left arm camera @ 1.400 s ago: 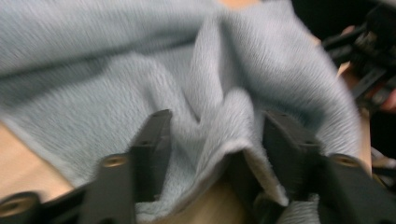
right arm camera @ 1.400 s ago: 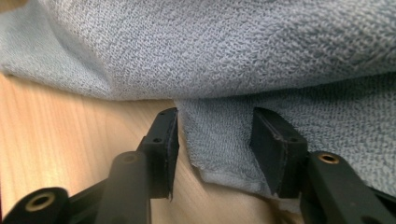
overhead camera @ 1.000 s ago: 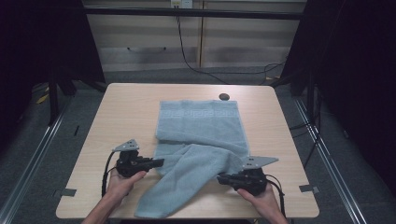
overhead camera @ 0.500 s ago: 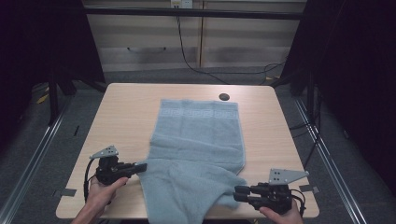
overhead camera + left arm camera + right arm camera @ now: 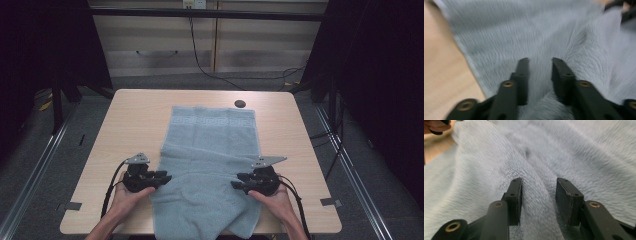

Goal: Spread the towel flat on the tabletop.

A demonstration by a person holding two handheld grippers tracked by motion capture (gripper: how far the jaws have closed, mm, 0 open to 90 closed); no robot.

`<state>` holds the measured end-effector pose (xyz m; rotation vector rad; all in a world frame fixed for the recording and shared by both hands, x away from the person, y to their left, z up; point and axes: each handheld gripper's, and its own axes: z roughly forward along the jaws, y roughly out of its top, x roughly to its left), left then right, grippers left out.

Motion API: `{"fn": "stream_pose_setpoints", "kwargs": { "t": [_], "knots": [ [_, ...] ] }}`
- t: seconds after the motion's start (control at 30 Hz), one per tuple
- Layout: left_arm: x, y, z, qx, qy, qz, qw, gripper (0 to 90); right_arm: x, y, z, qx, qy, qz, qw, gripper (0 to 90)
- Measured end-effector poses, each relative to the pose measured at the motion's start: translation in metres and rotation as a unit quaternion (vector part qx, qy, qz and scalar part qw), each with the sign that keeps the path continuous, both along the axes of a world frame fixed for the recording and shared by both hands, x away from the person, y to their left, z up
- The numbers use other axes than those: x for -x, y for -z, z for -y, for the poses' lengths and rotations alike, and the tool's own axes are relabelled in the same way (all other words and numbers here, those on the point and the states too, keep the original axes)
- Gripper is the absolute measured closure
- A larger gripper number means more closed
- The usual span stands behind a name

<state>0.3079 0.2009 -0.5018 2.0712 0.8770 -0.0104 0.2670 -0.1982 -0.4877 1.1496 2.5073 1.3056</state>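
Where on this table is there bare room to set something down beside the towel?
Bare wood lies left of the towel up to the table edge, and right of it past the small dark disc. The near edge is crowded: the left gripper and right gripper flank the towel.

Both grippers' jaws just opening; towel (image 5: 210, 170) released, spread flatter.

1 towel (image 5: 212, 165), 2 grippers, prob. 1 grommet (image 5: 240, 104)
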Motion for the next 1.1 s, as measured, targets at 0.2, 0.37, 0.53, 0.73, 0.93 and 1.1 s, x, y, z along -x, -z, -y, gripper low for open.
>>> {"fn": "stream_pose_setpoints", "kwargs": {
  "t": [0.2,0.37,0.53,0.73,0.93,1.1],
  "knots": [
    [0.023,0.001,-0.007,-0.019,0.024,0.006,0.9995,76.2,0.013,0.01,-0.007,0.025,-0.017,-0.02,0.9993,59.1],
    [0.053,0.0,-0.015,-0.019,0.05,-0.004,0.9986,76.2,0.046,0.014,-0.008,0.007,-0.042,-0.027,0.9987,58.6],
    [0.083,-0.002,-0.02,-0.014,0.075,-0.019,0.9969,76.1,0.08,0.01,-0.004,0.013,-0.063,-0.039,0.9972,58.1],
    [0.099,-0.006,-0.025,0.004,0.109,-0.027,0.9937,68.6,0.102,-0.002,-0.006,0.019,-0.101,-0.054,0.9933,55.5],
    [0.044,-0.02,-0.02,0.024,0.044,0.004,0.9987,66.6,0.061,-0.019,-0.002,-0.057,-0.053,-0.006,0.9969,59.8],
    [0.003,-0.019,-0.01,0.037,0.006,0.007,0.9993,65.9,0.028,-0.031,-0.008,-0.073,-0.04,0.018,0.9964,59.5]
  ]
}}
